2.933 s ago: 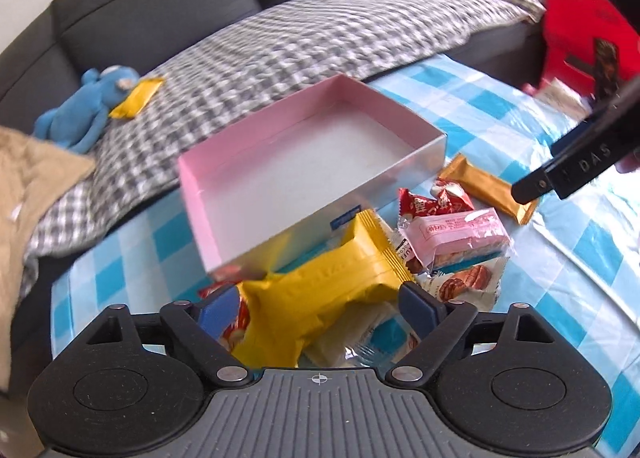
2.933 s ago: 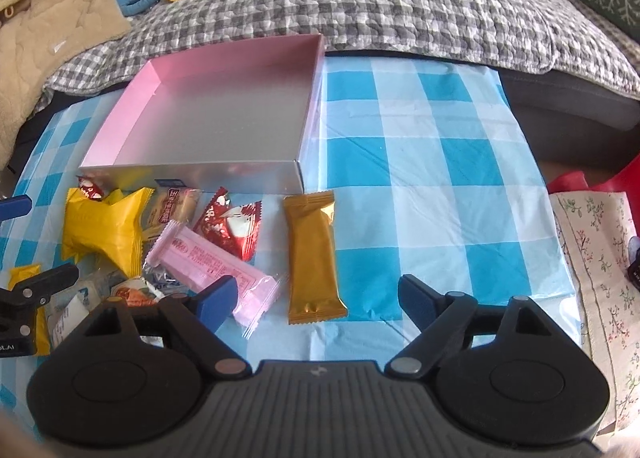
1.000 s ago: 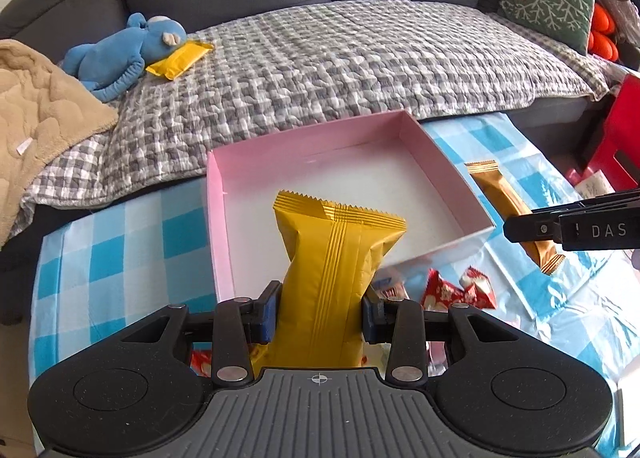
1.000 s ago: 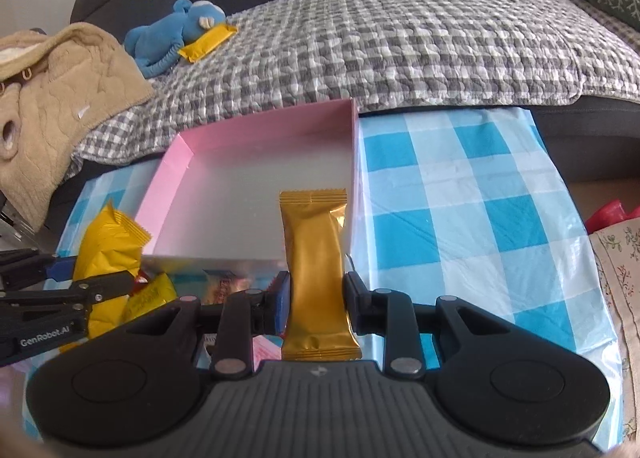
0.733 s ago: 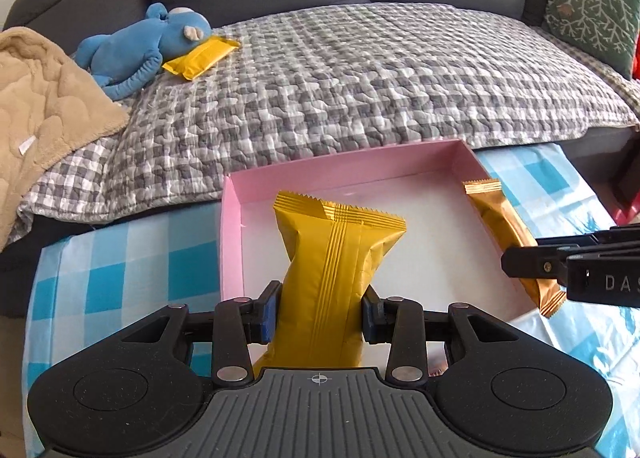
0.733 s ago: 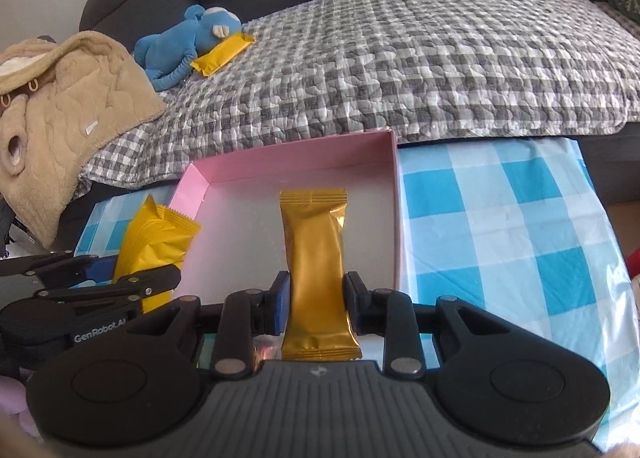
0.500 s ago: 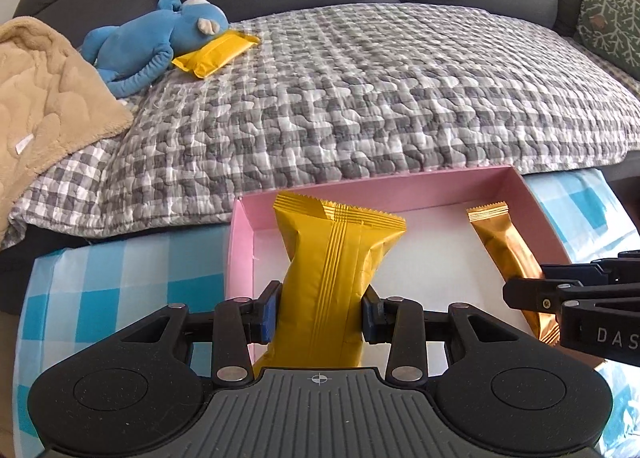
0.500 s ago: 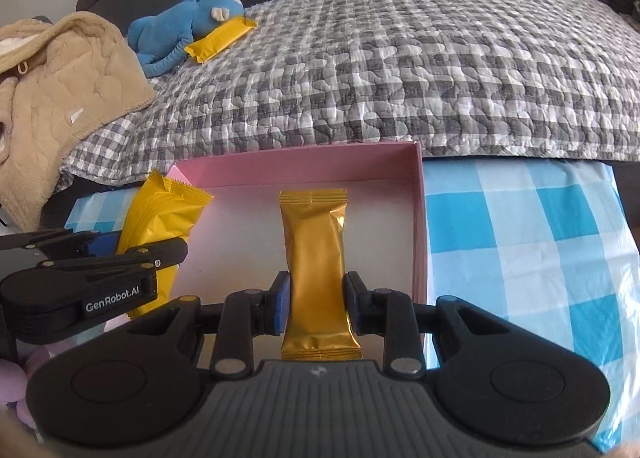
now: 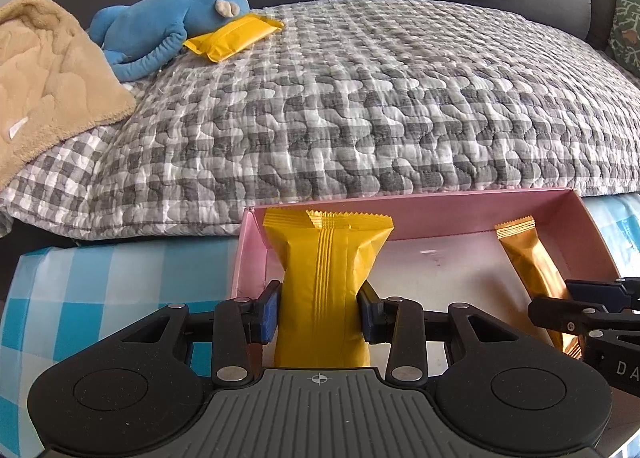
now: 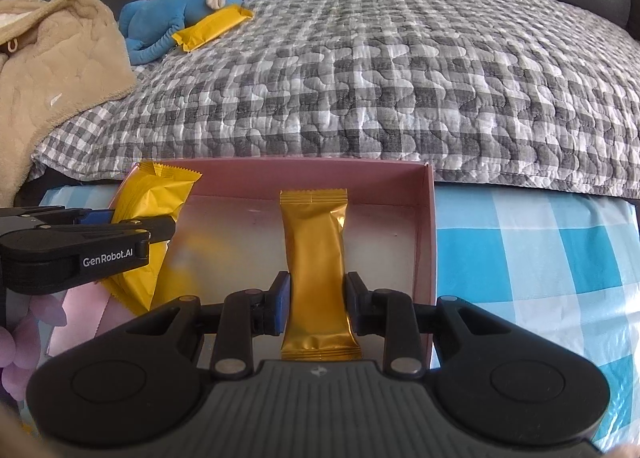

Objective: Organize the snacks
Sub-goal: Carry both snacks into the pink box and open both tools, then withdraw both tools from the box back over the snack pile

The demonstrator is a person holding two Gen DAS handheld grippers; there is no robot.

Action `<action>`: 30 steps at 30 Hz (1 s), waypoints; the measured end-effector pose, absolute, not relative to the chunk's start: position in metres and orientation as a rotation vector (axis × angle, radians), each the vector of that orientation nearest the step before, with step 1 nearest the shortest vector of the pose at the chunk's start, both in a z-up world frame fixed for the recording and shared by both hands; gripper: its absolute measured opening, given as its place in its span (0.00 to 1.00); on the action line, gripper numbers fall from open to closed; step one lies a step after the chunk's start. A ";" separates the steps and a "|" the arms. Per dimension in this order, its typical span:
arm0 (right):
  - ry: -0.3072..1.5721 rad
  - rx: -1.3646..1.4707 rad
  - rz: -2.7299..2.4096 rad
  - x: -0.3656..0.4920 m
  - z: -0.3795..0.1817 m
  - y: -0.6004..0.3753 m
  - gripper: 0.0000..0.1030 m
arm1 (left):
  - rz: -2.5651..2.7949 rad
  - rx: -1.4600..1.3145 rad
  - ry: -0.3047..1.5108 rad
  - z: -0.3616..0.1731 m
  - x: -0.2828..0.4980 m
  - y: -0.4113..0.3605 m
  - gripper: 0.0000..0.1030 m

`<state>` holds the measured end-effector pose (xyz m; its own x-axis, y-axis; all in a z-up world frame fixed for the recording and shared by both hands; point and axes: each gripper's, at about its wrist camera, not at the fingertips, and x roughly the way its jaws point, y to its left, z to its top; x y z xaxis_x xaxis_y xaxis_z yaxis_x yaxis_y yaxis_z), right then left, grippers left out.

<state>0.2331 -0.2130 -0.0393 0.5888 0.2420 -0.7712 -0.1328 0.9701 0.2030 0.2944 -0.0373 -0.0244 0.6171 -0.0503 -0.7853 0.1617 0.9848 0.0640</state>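
Yellow foil fills the middle of my left view: my left gripper (image 9: 319, 312) is clamped on a plump yellow snack packet (image 9: 325, 278), both blue pads pressing its waist so the wrapper pinches inward. The packet stands upright, its crimped top edge showing against the far wall of the pink box (image 9: 440, 214), at the box's left end. From my other side I see the same packet (image 10: 154, 214) held over that left corner.

My right gripper (image 10: 316, 300) is clenched on a slimmer gold snack bar (image 10: 314, 258), held lengthwise and pointing toward the box's back wall, over the pale floor of the box (image 10: 426, 226) nearer its right side. In the left view that bar (image 9: 532, 270) slants above the floor beside the right wall.

The box sits on a blue-and-white checked tablecloth (image 10: 520, 250). Behind it lies a grey checked quilt (image 9: 380, 98) on a dark sofa, with a blue plush toy (image 9: 172, 22) and another yellow packet (image 9: 234, 36) touching its head, and a tan blanket (image 9: 44, 70) at the left.
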 end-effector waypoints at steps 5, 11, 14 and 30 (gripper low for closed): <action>0.891 0.144 0.195 0.231 -0.036 -0.216 0.41 | -0.176 0.140 0.901 -0.024 0.291 -0.037 0.44; 0.880 0.132 0.184 0.220 -0.027 -0.219 0.57 | -0.195 0.148 0.892 -0.015 0.275 -0.038 0.72; 0.871 0.123 0.176 0.211 -0.020 -0.221 0.64 | -0.212 0.153 0.895 -0.008 0.263 -0.038 0.76; 0.869 0.084 0.172 0.139 0.017 -0.217 0.81 | -0.244 0.115 0.914 0.023 0.182 -0.027 0.88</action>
